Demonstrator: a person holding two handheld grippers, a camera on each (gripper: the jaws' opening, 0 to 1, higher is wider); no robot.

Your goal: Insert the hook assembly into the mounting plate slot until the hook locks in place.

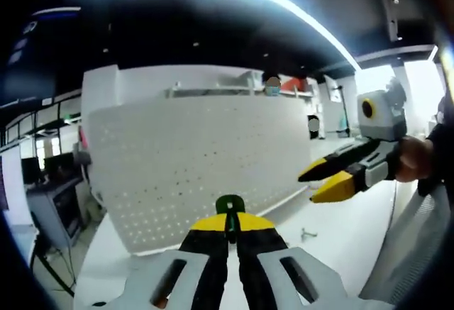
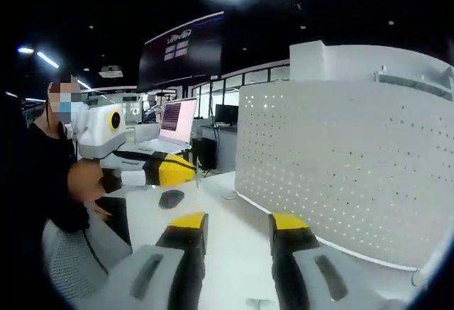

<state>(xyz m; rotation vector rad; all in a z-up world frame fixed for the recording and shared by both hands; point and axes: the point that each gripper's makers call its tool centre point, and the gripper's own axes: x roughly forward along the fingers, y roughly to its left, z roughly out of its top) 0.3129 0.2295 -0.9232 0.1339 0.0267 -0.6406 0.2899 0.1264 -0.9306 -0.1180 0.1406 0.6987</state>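
Note:
The white perforated mounting plate (image 1: 191, 154) stands upright on the white table, and it is also at the right in the right gripper view (image 2: 347, 168). My left gripper (image 1: 230, 222) is shut on a small green and black hook piece (image 1: 230, 206), held just in front of the plate's lower part. In the right gripper view the left gripper (image 2: 174, 170) comes in from the left with its yellow tips together. My right gripper (image 2: 237, 223) is open and holds nothing; it enters the left gripper view (image 1: 328, 180) from the right, beside the plate's edge.
A small metal part (image 1: 308, 235) lies on the table (image 1: 340, 239) right of my left gripper. A dark mouse (image 2: 170, 198) and an open laptop (image 2: 177, 121) sit at the far side. A person's hand (image 2: 84, 179) and mesh chair back (image 2: 71, 260) are at the left.

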